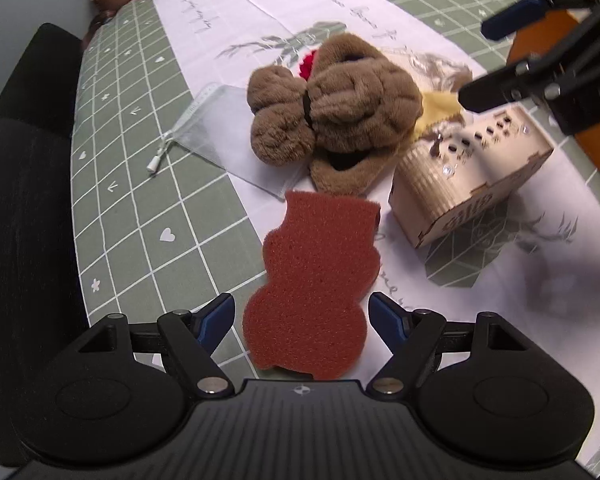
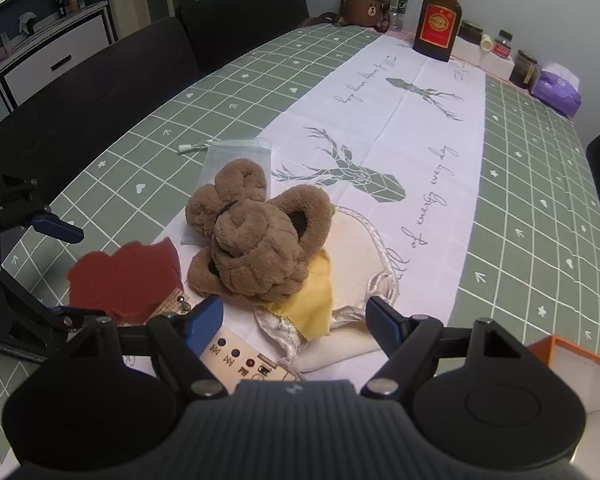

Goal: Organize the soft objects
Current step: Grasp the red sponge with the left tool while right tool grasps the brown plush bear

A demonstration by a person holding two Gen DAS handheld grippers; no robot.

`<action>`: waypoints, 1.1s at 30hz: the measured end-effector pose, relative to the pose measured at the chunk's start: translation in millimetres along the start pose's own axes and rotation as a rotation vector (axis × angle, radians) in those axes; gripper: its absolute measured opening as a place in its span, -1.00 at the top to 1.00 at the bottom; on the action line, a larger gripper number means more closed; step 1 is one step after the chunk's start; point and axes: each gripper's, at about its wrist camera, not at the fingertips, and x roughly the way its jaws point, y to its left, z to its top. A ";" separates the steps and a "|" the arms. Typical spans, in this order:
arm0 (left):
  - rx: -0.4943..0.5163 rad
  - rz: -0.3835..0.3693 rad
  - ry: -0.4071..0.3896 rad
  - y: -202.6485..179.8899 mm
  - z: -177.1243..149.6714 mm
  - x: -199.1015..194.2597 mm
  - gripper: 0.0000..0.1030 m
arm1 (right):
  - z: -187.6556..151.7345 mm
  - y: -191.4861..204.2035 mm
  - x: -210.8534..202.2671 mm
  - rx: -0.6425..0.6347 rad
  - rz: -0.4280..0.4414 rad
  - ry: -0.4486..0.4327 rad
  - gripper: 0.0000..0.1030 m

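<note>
On the table covered with a green checked cloth [image 2: 228,92], the left gripper [image 1: 302,312] hangs steeply over a flat rust-red foam sponge with a wavy outline [image 1: 314,276]. Its jaws stand wide, one blue pad on each side of the sponge's near lobe, and they do not press on it; nothing is held. The sponge lies directly ahead of this claw, and its long axis runs away from the claw towards the brown plush pile [image 1: 332,112], so the jaws span the short width. I judge that a simple closing after a small descent would take it.

The right gripper [image 2: 294,324] is also wide and empty. It hovers above the pale wooden box with buttons [image 2: 240,356] and a yellow cloth [image 2: 312,296], which lies on a cream satin-edged cloth [image 2: 356,248]. The left hand is clearly nearer to the sponge; the right is nearer to the cloths.

I count one sponge, one yellow cloth, one cream cloth, one sheer grey drawstring pouch [image 1: 224,132] and one wooden box. The plush pile seems to be two slippers, but I cannot say surely. An orange-edged box [image 2: 572,364] stands at the right.
</note>
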 end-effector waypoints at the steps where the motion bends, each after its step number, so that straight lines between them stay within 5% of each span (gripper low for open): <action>1: 0.010 -0.002 0.004 -0.1 0.3 3.6 -0.74 | 1.3 -0.5 2.6 -0.001 0.005 0.004 -0.50; 20: -0.061 -0.029 0.122 3.0 12.2 34.6 -0.62 | 29.4 16.1 59.9 -0.075 0.050 0.067 -0.51; 30: -0.168 -0.023 0.142 11.3 19.4 35.8 -0.52 | 32.4 19.6 76.7 -0.073 0.049 0.088 -0.32; 33: -0.188 -0.018 0.140 11.6 22.2 34.9 -0.50 | 30.8 18.2 79.0 -0.067 0.045 0.091 -0.12</action>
